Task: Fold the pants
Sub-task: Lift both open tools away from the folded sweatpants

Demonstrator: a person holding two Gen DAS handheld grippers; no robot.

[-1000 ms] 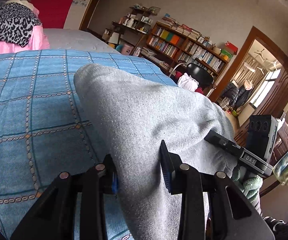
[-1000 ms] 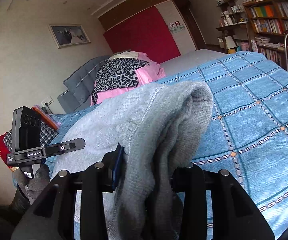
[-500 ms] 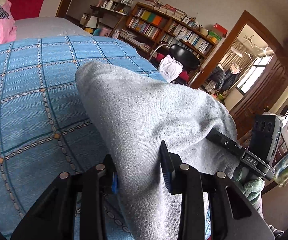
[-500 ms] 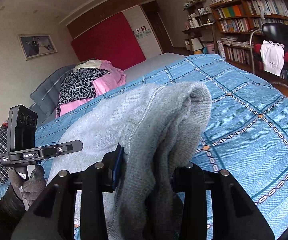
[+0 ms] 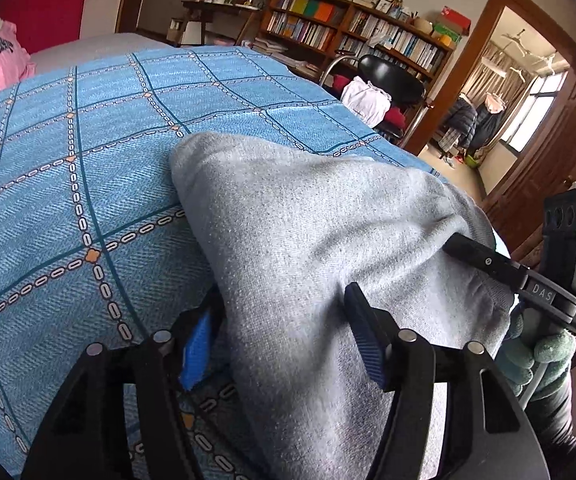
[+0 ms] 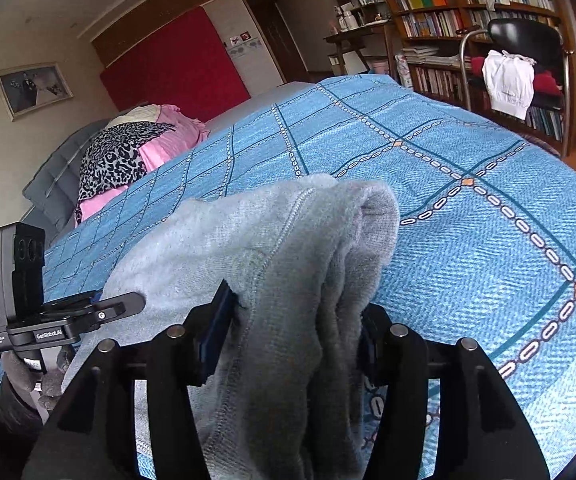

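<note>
Bedroom; blue checked bedspread (image 5: pixel 87 184) serves as work surface. Grey pants (image 5: pixel 312 240) are lifted above it, bunched, one end pinched in the left gripper (image 5: pixel 283 332), the other in the right gripper (image 6: pixel 292 328). Folding appears underway; laying flat and final folds seemingly remain.

Pants (image 5: pixel 308 240): light grey fleece sweatpants, soft knit. Bunched and doubled in thick folds (image 6: pixel 288 240), raised in a rounded hump over a blue checked bedspread (image 5: pixel 67 160), one seam line visible.
</note>
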